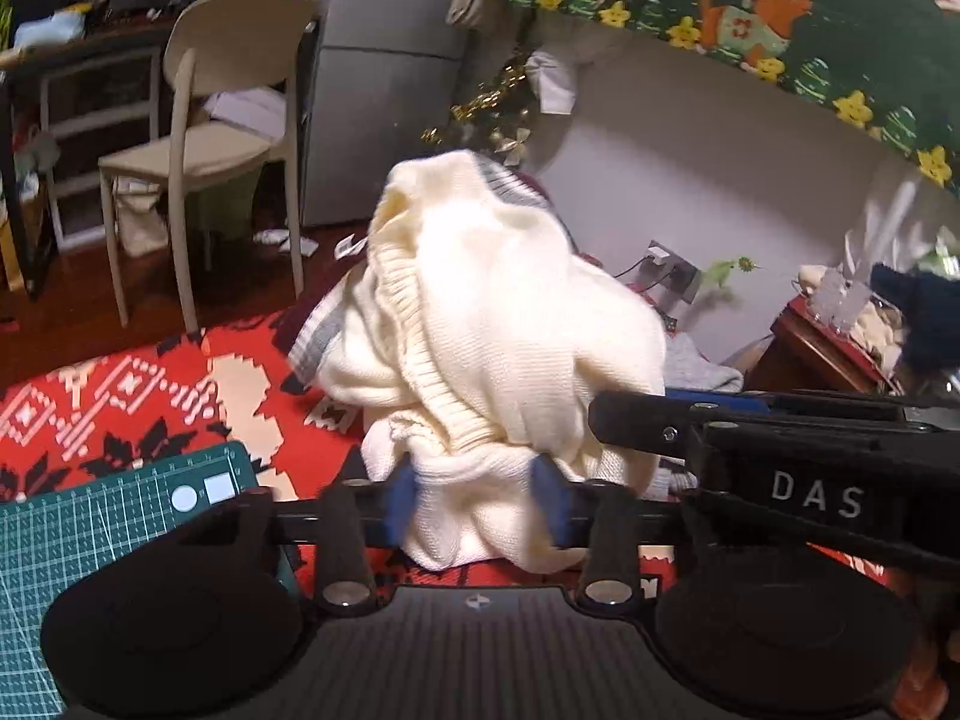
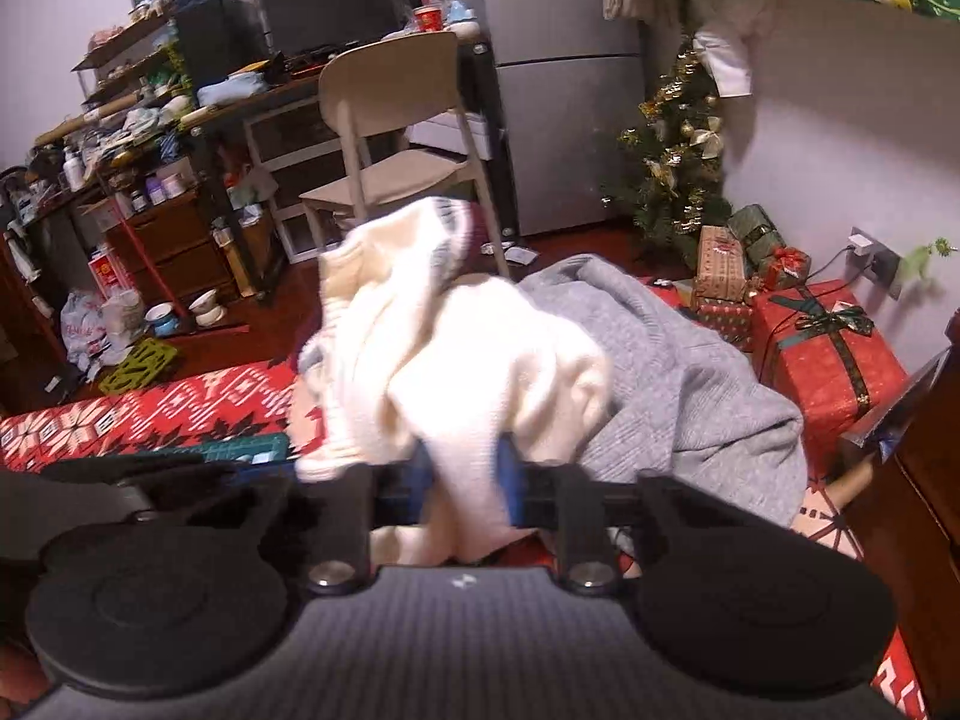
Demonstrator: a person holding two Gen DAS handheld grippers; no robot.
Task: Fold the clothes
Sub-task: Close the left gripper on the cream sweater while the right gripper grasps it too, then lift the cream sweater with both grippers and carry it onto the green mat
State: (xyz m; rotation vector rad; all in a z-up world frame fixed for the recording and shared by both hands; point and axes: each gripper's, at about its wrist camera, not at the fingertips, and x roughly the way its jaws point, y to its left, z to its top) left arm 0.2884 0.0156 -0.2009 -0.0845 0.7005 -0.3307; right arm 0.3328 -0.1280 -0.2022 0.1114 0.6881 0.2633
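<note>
I see the cream sweater [image 1: 492,324] bunched and lifted above the red patterned blanket [image 1: 120,408], its bulk rising up and away from both cameras, ribbed hem uppermost. My left gripper [image 1: 480,501] has its jaws narrowed on a fold of it; my right gripper [image 2: 462,480] pinches another fold. White letters "DAS" show on the right gripper's body in the left view. A grey sweater [image 2: 678,372] lies just behind, a green cutting mat [image 1: 90,534] to the left.
</note>
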